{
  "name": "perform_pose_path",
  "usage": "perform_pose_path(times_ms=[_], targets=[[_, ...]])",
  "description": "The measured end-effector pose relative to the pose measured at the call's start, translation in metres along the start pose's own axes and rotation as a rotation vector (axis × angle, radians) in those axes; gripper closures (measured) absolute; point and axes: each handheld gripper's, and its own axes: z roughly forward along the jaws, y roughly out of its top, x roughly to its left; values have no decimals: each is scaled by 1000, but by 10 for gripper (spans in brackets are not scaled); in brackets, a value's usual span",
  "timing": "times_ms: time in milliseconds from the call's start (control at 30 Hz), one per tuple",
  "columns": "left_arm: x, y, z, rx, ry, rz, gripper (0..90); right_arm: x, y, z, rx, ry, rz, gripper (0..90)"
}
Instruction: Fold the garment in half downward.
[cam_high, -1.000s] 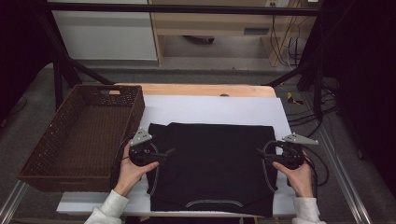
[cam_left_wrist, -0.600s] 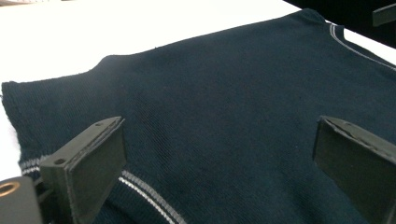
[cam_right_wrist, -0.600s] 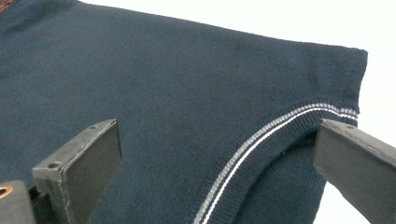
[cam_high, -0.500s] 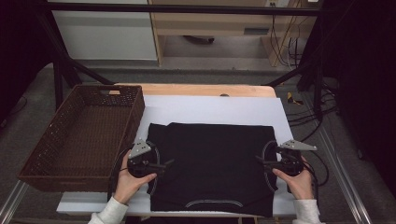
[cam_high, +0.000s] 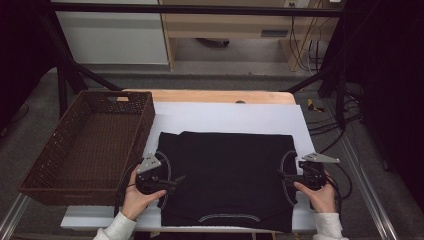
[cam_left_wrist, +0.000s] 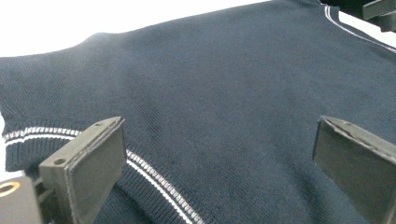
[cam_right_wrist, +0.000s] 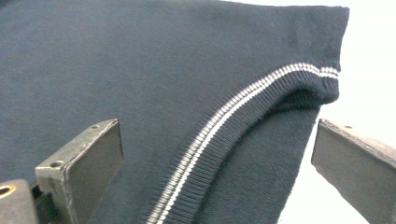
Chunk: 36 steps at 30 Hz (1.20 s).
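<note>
Two white stripes (cam_right_wrist: 219, 123), perhaps armhole trim

sweater (cam_high: 227, 180) flat on table's (cam_high: 225, 116) near half | basket (cam_high: 90, 142) off its left edge | my left gripper (cam_high: 172, 181) at sweater's left side | my right gripper (cam_high: 283, 175) at its right side

**One camera overhead, two down at the cloth**

The high view looks forward and down from above the person's side, taking in the whole table (cam_high: 225, 112). Each tool view sits low and very close, facing along its own jaws across the dark sweater (cam_high: 227, 180), a patch the high view shares.
</note>
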Motion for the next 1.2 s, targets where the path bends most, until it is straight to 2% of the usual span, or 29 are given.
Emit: perform_pose_path(times_ms=[267, 533, 800, 967, 1033, 1133, 1200], targets=[[1, -2, 1, 14, 0, -1, 26, -9, -3, 10, 39, -56, 15, 46], [1, -3, 3, 23, 0, -2, 26, -7, -1, 19, 83, -63, 11, 119], [2, -4, 3, 30, 6, -7, 26, -1, 3, 16, 110, -52, 43, 341], [3, -4, 3, 29, 10, -9, 26, 2, 4, 15, 125, -59, 87, 508], [3, -4, 3, 30, 12, -11, 26, 2, 4, 14, 127, -47, 96, 597], [3, -4, 3, 29, 18, -15, 26, 3, 4, 15, 137, 6, 136, 752], [3, -4, 3, 30, 19, -12, 26, 3, 5, 15, 141, 13, 148, 777]])
